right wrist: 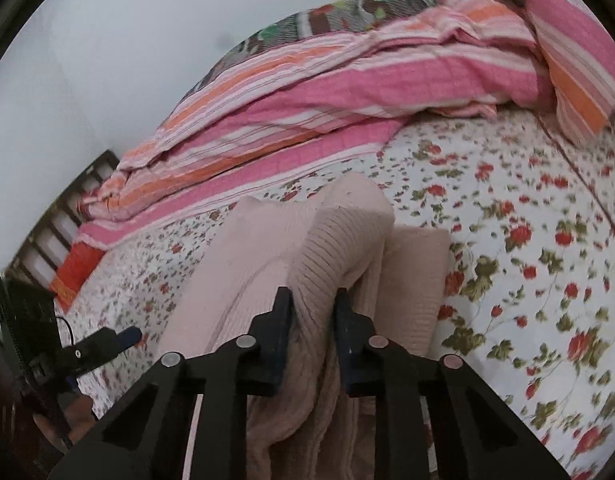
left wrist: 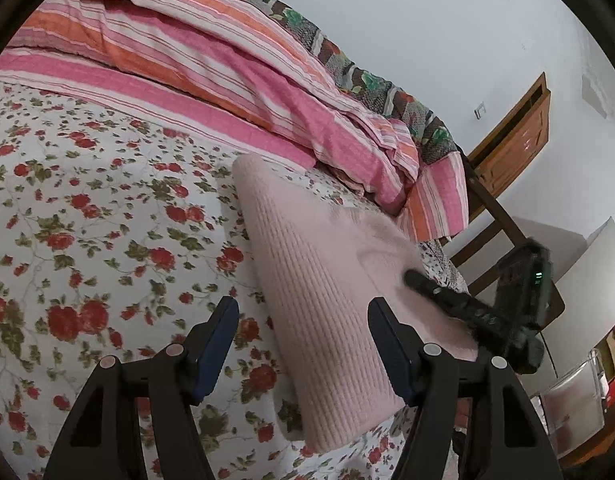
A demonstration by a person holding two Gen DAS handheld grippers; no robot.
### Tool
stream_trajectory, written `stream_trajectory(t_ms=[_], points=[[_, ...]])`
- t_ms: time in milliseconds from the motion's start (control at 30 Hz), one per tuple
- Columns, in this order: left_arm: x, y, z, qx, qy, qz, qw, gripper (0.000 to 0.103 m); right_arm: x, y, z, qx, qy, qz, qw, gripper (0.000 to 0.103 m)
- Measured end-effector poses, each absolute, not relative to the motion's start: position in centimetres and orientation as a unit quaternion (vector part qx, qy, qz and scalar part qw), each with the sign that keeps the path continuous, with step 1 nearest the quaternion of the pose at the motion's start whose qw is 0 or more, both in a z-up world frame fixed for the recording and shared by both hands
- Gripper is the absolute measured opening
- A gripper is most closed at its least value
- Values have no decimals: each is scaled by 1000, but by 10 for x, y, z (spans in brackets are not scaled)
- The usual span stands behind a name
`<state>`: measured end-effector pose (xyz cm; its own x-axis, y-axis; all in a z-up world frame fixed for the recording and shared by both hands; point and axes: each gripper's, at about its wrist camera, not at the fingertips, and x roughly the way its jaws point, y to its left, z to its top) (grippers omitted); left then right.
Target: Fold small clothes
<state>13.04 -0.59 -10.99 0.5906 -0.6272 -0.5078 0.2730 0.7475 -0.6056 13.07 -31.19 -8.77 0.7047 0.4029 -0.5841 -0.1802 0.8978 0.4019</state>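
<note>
A pale pink ribbed knit garment (left wrist: 319,264) lies on the floral bedsheet (left wrist: 87,216). In the left wrist view my left gripper (left wrist: 303,316) hovers open over the garment's left edge. One finger is above the sheet and the other above the knit, and neither pad presses on anything. My right gripper (left wrist: 459,304) reaches in from the right with its tip on the cloth. In the right wrist view my right gripper (right wrist: 313,300) is shut on a raised fold of the pink garment (right wrist: 339,232), which bunches up between the pads. The left gripper (right wrist: 103,346) shows at the lower left.
A crumpled pink and orange striped quilt (left wrist: 235,80) lies along the far side of the bed, with a patterned blanket behind it. A wooden door (left wrist: 515,132) and a clear plastic bin (left wrist: 575,396) stand past the bed's right edge. A dark slatted bed frame (right wrist: 67,216) is at the left.
</note>
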Motion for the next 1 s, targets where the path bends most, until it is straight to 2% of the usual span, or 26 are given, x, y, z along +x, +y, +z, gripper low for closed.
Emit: stream_trajectory(t_ms=[167, 333, 467, 533, 667, 800, 867, 1000], points=[[129, -13, -111, -227, 372, -264, 860, 65, 103, -332, -72, 187, 274, 172, 928, 14], [129, -23, -111, -210, 377, -272, 860, 65, 107, -357, -119, 214, 321, 118, 915, 12], [134, -34, -113, -194, 389, -264, 861, 65, 105, -359, -122, 217, 323, 112, 914, 14], [139, -42, -118, -176, 405, -247, 862, 65, 106, -357, -119, 216, 329, 108, 913, 19], [141, -47, -124, -167, 414, -244, 861, 65, 111, -355, -115, 211, 341, 114, 909, 51], [141, -31, -118, -186, 401, -252, 861, 65, 123, -356, -129, 222, 388, 129, 885, 61], [141, -24, -114, -185, 393, -250, 865, 65, 129, -359, -140, 251, 403, 142, 868, 74], [140, -6, -108, -199, 381, -244, 869, 65, 141, -358, -150, 266, 407, 153, 860, 79]])
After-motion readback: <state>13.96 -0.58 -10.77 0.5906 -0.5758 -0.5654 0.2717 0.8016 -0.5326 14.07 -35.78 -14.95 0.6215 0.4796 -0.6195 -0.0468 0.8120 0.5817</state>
